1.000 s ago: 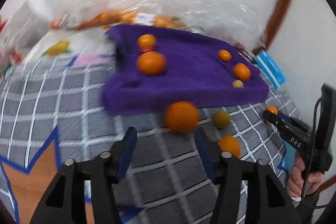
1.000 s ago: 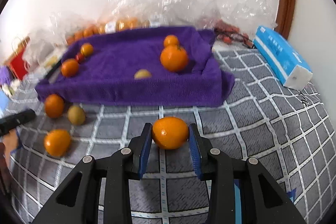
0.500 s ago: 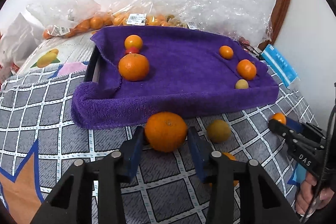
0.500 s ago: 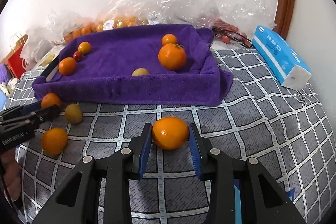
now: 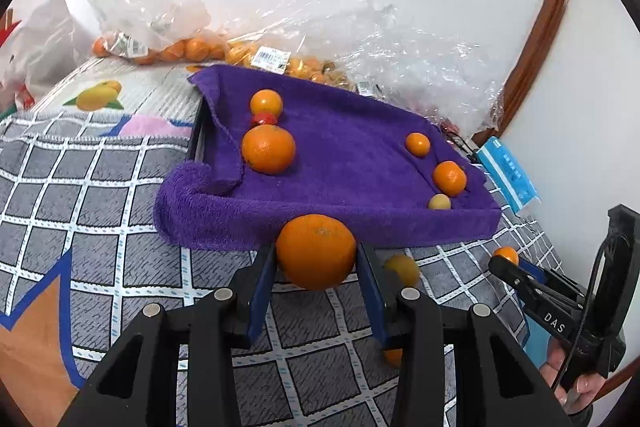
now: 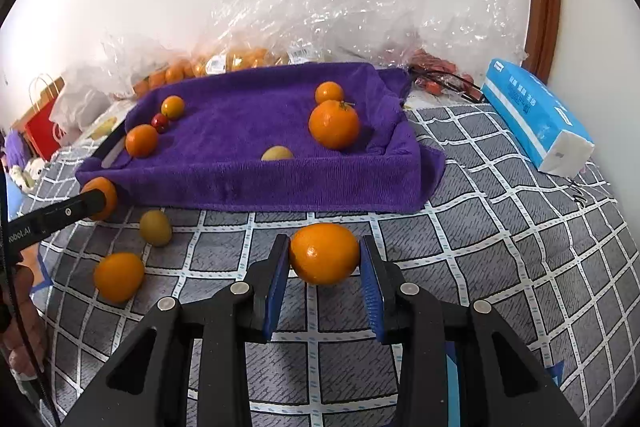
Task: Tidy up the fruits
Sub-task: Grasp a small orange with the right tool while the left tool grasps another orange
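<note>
Your left tongs: the left gripper (image 5: 316,267) has just been closing, and its blue pads now press on both sides of a large orange (image 5: 316,251), which sits squarely between the fingertips.
Where that orange is: just in front of the near wall of the purple towel-lined tray (image 5: 320,227), over the grey checked cloth (image 5: 100,219); you cannot tell whether it touches the cloth.
Your right tongs: the right gripper (image 6: 325,267) is clamped on a smaller orange (image 6: 324,253), pads touching its left and right flanks.
Where that one is: near the middle of the checked cloth, nearer to you than the tray's front wall and apart from it.
Loose fruit on the cloth: left of your right tongs lie a greenish-brown fruit (image 6: 156,227) and, nearer, another orange (image 6: 119,277).
In the tray: on the left side, two oranges with a small red fruit (image 6: 160,122) between them; on the right side, a big stemmed orange (image 6: 334,123), a small one behind it and a yellowish fruit (image 6: 277,153) by the front wall.
Far edge: clear plastic bags (image 6: 320,7) of oranges against the wall.
Right side: a blue tissue pack (image 6: 536,115) beside the tray.
</note>
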Available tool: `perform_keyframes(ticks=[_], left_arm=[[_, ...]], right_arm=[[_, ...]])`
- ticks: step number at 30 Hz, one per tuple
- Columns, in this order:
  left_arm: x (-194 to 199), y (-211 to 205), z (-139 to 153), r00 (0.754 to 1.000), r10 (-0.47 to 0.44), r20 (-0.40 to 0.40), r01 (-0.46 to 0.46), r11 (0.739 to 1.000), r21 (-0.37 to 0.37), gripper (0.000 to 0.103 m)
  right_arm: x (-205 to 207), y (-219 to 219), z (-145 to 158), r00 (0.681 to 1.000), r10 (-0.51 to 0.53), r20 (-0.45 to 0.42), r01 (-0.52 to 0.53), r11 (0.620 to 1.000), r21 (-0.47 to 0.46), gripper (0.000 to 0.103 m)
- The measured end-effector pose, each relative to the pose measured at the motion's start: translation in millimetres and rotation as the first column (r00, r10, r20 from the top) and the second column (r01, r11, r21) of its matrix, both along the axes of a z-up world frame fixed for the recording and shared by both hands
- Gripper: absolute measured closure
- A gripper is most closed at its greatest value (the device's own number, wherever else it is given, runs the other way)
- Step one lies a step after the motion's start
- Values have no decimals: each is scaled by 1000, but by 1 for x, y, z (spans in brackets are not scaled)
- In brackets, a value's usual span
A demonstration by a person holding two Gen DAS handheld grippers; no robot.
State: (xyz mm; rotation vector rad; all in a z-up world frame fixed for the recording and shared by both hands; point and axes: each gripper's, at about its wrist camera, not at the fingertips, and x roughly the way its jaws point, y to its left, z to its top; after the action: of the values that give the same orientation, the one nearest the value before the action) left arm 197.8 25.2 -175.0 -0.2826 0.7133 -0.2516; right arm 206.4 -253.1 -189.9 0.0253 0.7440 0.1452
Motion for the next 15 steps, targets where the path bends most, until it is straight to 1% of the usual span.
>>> perform_keyframes(ticks=[9, 15], left_arm=[[-8, 6, 7, 997, 46, 63, -45, 999, -8, 64], [-13, 7, 11, 993, 74, 96, -74, 997, -4, 64]], right_arm=[[-4, -3, 6, 999, 19, 41, -21, 998, 54, 68], [-5, -11, 9, 997, 7, 71, -14, 994, 109, 68]])
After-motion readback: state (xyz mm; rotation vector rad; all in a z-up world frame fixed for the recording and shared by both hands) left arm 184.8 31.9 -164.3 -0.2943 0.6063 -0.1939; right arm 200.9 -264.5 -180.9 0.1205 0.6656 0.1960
